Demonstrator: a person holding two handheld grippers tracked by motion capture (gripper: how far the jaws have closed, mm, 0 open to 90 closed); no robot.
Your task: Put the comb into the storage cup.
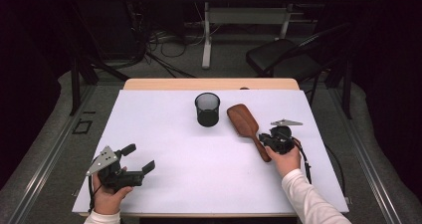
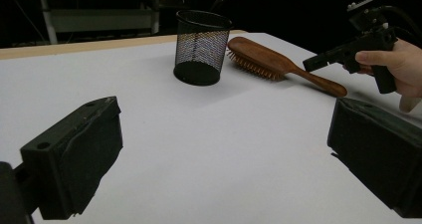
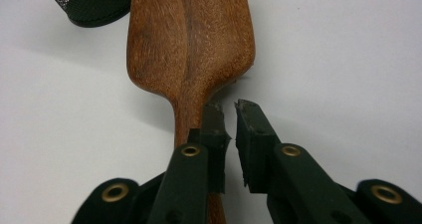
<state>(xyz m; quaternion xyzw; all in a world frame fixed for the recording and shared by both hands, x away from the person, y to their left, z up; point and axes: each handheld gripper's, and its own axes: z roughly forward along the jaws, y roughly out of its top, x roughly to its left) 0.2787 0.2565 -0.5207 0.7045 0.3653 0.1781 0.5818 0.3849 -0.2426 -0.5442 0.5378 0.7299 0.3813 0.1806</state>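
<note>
Wooden hairbrush (image 1: 245, 120) lies just right of the black mesh cup (image 1: 207, 109) on the white counter (image 1: 199, 174). Right gripper (image 1: 275, 140) sits at the brush handle; left gripper (image 1: 137, 159) well left-below the cup, fingers spread.

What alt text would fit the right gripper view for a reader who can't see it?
The right tool, its two black jaws slightly parted, hovers over the handle of a brown wooden paddle hairbrush lying back-up on the white table. A black mesh metal cup sits at the upper left.
</note>
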